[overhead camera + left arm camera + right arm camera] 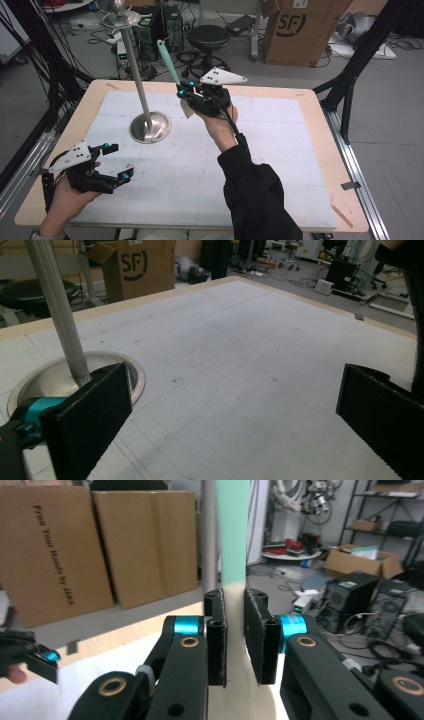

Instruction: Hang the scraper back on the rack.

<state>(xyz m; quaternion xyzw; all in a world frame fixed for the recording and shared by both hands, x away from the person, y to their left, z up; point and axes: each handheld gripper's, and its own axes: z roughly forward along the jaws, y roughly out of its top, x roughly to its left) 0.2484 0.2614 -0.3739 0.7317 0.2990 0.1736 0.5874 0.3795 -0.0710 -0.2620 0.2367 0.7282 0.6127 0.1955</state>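
Observation:
My right gripper [184, 92] is raised above the far middle of the table, shut on a utensil [167, 59] with a teal handle that points up and back. Its cream lower end [187, 109] hangs below the jaws. In the right gripper view the pads [216, 635] press on the utensil [234, 530] where teal turns to cream. A metal stand with a round base [150, 127] and a tall pole [134, 65] rises just left of it. My left gripper [121, 160] rests low at the table's front left, open, nothing between its jaws [235, 390].
The white gridded mat [260, 150] covers the wooden table. Beyond the far edge stand a black stool [208, 37], a cardboard box [300, 30], computer cases and cables. Black frame legs [350, 85] rise at the right. The stand's base [50, 380] lies close ahead of the left jaw.

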